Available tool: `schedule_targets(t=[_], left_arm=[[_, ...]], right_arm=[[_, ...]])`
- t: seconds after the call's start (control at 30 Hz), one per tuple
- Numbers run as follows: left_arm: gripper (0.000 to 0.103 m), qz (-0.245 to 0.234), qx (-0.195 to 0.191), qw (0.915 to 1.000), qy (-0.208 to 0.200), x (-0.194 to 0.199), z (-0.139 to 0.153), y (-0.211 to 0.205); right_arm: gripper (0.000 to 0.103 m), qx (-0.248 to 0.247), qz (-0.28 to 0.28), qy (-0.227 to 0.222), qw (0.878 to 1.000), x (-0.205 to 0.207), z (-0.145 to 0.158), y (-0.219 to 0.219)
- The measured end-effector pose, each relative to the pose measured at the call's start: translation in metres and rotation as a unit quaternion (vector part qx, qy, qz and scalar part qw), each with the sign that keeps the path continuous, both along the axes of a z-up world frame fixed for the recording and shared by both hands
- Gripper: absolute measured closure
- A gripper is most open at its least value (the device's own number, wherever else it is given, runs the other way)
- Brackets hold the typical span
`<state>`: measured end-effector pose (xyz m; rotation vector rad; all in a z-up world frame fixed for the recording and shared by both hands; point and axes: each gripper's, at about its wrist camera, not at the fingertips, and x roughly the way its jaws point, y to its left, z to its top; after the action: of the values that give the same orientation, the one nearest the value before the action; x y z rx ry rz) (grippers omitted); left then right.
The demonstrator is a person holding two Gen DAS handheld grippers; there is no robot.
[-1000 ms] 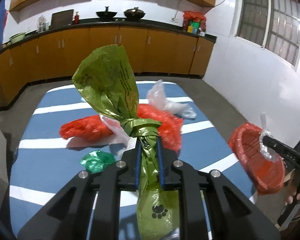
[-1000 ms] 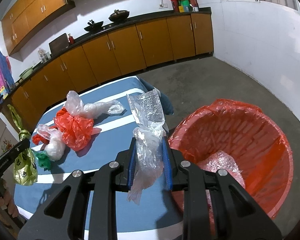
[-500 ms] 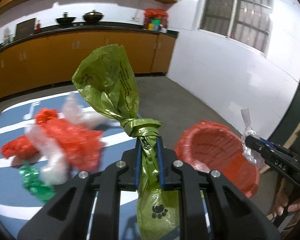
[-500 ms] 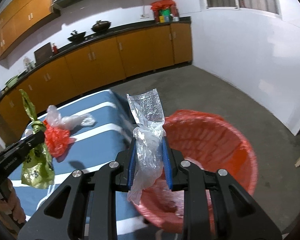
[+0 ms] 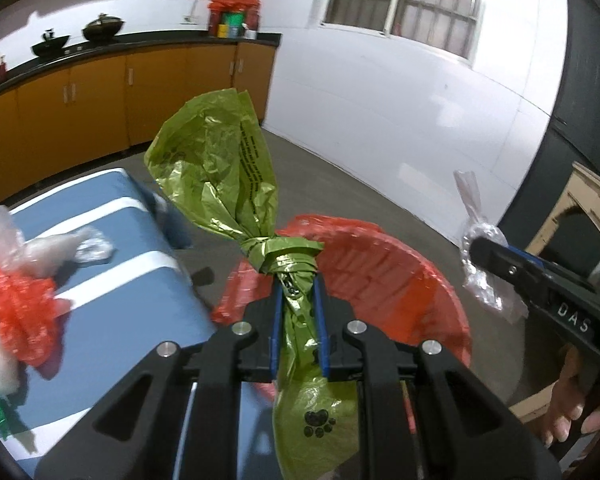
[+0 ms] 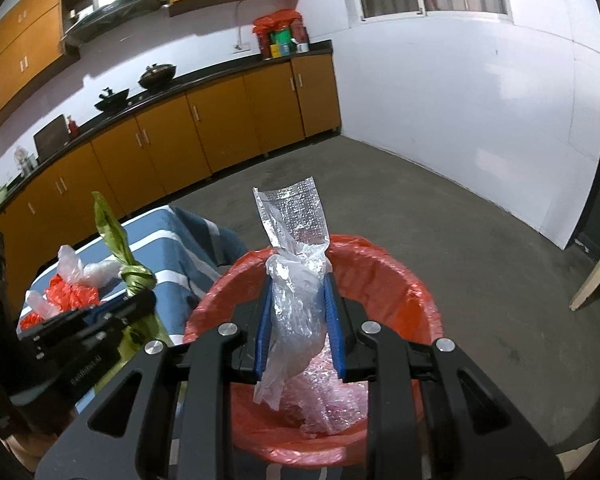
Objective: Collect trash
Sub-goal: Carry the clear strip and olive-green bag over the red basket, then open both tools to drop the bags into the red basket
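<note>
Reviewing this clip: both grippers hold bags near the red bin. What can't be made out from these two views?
- Green bag: contents unseen; its lower end is cut off by the left wrist view's bottom edge.
- Red bin: its floor is hidden by bubble wrap and the right gripper in the right wrist view.
- Table trash: the red bag is blurred at the left wrist view's edge.
- Left gripper: printed bag text too small to read.

Both of your wrist cameras look forward and down, close above the shared red bin (image 5: pixel 400 280) (image 6: pixel 412 292).
</note>
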<state>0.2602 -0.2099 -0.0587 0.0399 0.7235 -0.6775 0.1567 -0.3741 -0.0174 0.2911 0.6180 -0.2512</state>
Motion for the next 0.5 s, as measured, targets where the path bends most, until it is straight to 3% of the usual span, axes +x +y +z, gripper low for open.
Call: schedule_targets(t=[0.3,0.4,0.5], left_arm=[[0.084,-0.029,0.001,0.9995,0.013,0.003,-0.011,-0.031],[0.071,-0.031,0.001,0.9993,0.019,0.005,-0.015,-0.034],[0.065,-0.029,0.002,0.9992,0.026,0.008,-0.019,-0.037]], right_arm=[[0.078,0.021,-0.017,-0.003,1.0,0.007,-0.004,-0.015],[0.077,0.028,-0.019,-0.006,0.999,0.01,-0.004,-0.019],[0.075,0.035,-0.02,-0.009,0.999,0.012,-0.005,-0.023]])
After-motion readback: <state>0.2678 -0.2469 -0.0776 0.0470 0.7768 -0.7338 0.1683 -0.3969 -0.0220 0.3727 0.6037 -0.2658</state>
